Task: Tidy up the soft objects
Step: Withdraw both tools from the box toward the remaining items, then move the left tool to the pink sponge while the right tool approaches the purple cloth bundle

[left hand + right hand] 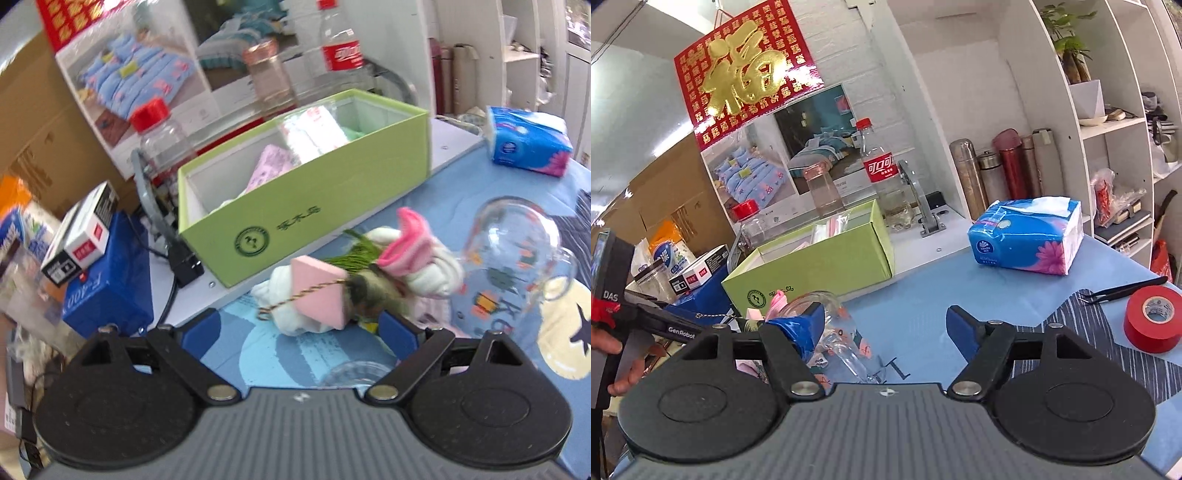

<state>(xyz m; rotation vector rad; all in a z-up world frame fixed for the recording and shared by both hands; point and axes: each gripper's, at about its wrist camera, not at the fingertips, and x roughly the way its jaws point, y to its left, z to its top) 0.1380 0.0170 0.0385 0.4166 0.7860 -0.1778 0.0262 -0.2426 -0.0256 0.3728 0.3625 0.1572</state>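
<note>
My left gripper [299,328] hangs released over the pink sponge [320,291] and socks [424,266] beside the green box [295,221]. My right gripper [886,328] is spread wide, empty, above the desk [923,291].

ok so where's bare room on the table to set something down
Bare blue tablecloth lies between the green cardboard box, the blue tissue pack and the red tape roll. It is crowded beside the clear glass mug, where the pink sponge and white-pink socks pile up.
</note>
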